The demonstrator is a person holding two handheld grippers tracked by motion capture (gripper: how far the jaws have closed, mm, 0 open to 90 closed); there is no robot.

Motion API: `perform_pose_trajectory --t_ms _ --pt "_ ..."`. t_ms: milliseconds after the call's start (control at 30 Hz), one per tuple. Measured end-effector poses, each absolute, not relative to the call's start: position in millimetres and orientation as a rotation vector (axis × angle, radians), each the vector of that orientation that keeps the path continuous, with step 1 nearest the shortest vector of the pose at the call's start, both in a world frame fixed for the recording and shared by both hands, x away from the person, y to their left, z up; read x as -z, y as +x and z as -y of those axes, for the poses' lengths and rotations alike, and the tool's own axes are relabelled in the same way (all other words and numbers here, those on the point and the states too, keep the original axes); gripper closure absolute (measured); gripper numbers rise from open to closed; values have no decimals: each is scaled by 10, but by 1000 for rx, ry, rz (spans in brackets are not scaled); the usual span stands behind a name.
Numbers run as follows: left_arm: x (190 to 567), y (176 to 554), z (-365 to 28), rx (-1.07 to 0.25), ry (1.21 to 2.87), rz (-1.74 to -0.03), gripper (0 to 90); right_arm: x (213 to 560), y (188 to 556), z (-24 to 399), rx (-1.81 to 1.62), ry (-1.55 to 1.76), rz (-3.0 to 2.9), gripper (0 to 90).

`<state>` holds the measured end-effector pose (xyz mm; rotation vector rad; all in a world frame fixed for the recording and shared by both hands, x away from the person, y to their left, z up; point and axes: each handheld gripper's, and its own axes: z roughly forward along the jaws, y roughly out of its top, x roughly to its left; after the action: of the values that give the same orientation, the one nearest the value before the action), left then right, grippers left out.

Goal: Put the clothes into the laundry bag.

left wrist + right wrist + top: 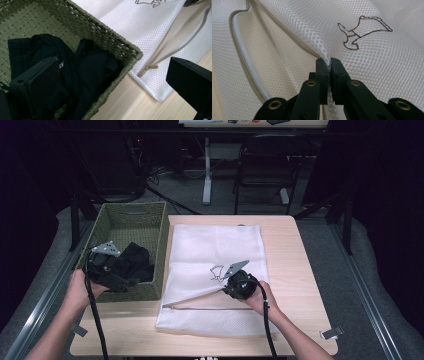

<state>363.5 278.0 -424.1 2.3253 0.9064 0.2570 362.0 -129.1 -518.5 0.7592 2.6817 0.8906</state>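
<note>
A white mesh laundry bag with a small embroidered outline lies flat on the wooden table. My right gripper is shut on the bag's upper layer, with mesh bunched between the fingertips of the right gripper. That lifts the zipped edge and the mouth gapes. At the left stands a green woven basket holding a black garment. My left gripper hovers over its near right corner, jaws wide open. One finger rests by the black garment, the other outside the basket rim.
The zipper pull lies at the bag's near left corner. Bare wood shows between basket and bag. Beyond the table's far edge stand a dark chair and a white table leg. A tape strip marks the near right corner.
</note>
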Motion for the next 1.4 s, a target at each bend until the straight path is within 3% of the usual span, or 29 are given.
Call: perform_pose_trajectory --t_ms 1400 --pt "4328 4301 -2706 -220 2550 -926 0 5160 3611 1299 -890 763 -2670 860"
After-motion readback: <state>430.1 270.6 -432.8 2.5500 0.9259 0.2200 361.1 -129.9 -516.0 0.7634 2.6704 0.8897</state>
